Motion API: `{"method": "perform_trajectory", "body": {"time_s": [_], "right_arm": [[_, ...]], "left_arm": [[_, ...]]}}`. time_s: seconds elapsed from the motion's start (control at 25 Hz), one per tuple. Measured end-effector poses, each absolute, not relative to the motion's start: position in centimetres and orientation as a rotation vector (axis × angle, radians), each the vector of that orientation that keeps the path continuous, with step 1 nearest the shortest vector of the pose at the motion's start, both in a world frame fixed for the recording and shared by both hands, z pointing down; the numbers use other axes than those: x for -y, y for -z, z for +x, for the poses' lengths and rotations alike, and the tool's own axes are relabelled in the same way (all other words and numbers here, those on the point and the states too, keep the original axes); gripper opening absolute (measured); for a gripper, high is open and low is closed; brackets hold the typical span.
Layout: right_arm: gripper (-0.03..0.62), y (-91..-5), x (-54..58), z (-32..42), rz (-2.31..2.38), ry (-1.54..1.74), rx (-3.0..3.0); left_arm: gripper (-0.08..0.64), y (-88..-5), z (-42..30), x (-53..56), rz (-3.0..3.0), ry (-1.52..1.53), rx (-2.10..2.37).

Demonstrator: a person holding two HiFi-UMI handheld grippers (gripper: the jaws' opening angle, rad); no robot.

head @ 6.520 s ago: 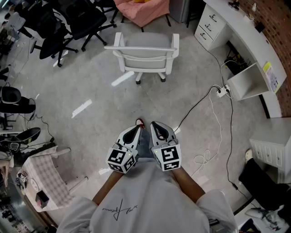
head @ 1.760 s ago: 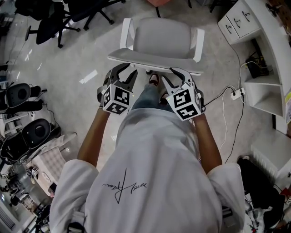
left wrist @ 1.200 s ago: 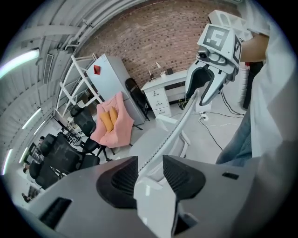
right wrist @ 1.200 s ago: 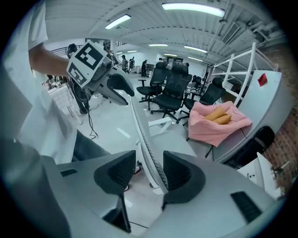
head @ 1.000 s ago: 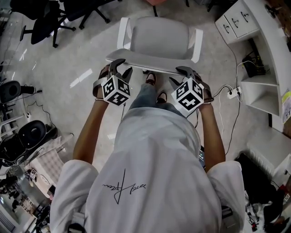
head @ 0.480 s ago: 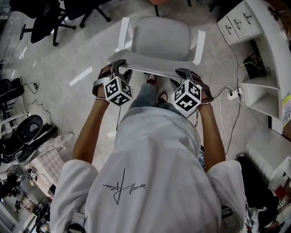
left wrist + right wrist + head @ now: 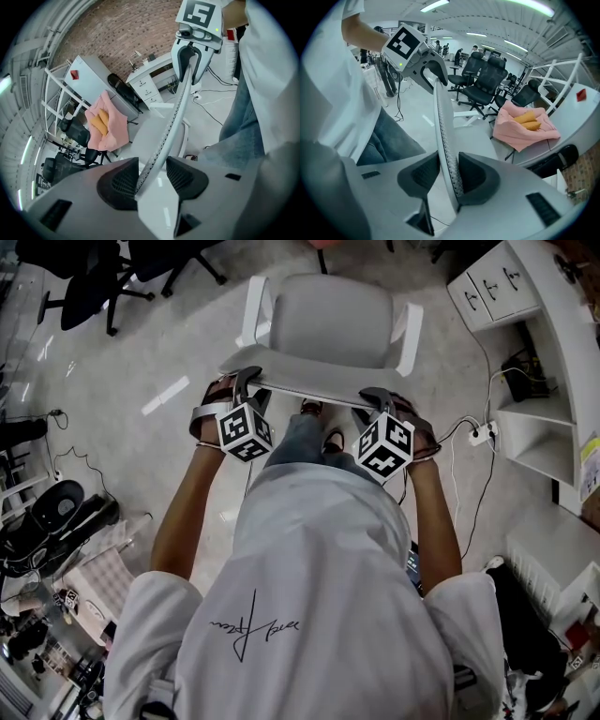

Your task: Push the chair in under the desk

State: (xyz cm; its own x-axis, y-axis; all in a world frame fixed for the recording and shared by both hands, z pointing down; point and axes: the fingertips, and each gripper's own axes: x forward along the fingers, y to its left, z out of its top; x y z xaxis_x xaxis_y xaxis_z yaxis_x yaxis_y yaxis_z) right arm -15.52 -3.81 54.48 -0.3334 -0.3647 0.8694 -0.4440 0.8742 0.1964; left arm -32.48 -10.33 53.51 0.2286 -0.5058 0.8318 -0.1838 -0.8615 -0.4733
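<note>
Chair (image 7: 323, 320) should roll light; backrest rim (image 7: 309, 383) stiff, best hold. Right gripper (image 7: 377, 397) closing, pinching rim; left gripper (image 7: 246, 382) opening, jaws loosely straddling it.

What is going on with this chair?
A person stands behind the white chair, both grippers at the top of its backrest. The right gripper has just been closing and pinches the backrest. The left gripper has just been opening; the backrest sits loose between its jaws. The white chair is not pushed in yet.
</note>
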Motion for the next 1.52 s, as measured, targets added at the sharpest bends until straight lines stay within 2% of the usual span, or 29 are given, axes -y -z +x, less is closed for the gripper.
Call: {"method": "perform_trajectory", "body": {"time_s": [1.52], "right_arm": [[0.133, -54.8, 10.1, -14.6, 0.727, -0.197, 1.909]], "left_arm": [[0.195, -55.0, -30.2, 20.1, -2.159, 1.666, -0.477]]}}
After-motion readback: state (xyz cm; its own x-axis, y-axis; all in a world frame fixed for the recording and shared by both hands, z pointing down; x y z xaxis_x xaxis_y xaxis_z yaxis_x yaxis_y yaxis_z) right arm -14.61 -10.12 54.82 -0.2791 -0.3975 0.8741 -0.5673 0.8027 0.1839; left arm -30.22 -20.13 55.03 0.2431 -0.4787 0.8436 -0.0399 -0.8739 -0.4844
